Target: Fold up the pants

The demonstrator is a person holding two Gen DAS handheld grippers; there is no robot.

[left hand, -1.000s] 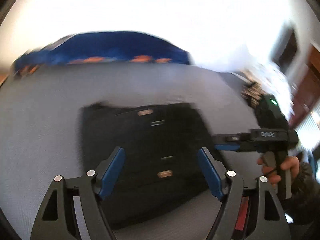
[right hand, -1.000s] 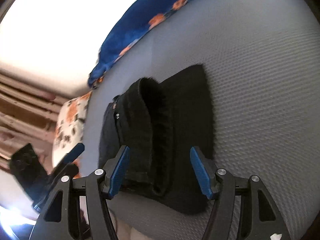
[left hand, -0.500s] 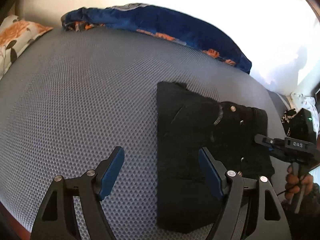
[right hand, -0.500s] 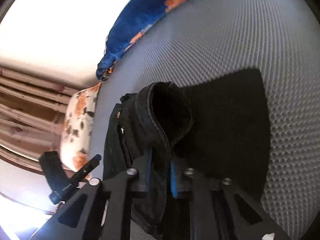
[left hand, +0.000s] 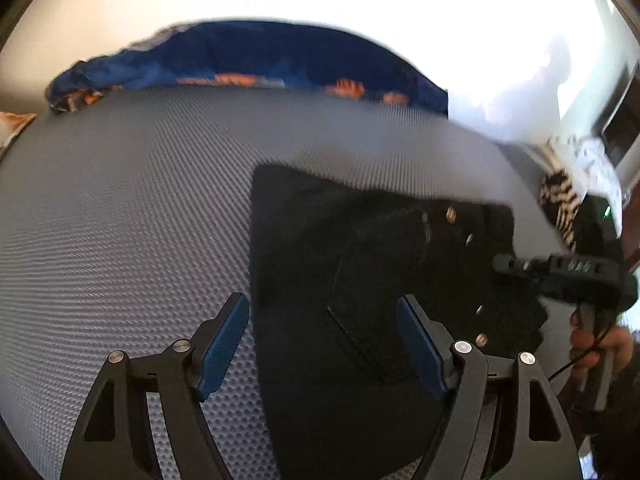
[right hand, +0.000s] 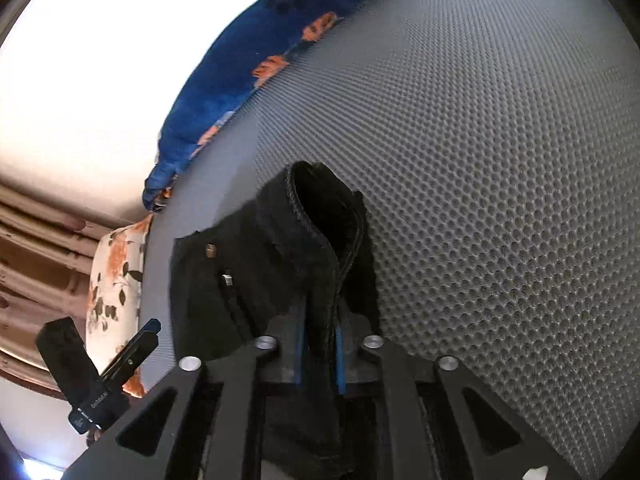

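The black pants lie folded on the grey mat. The right gripper pinches a raised fold of them; its jaws are easing apart, though the pads are on the cloth. The left gripper hovers wide open and empty above the pants' near left edge. Bare mat spreads to its left; a blue blanket lines the far edge.

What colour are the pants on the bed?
Black. The pants show best in the left wrist view, lying on the grey dimpled mattress.
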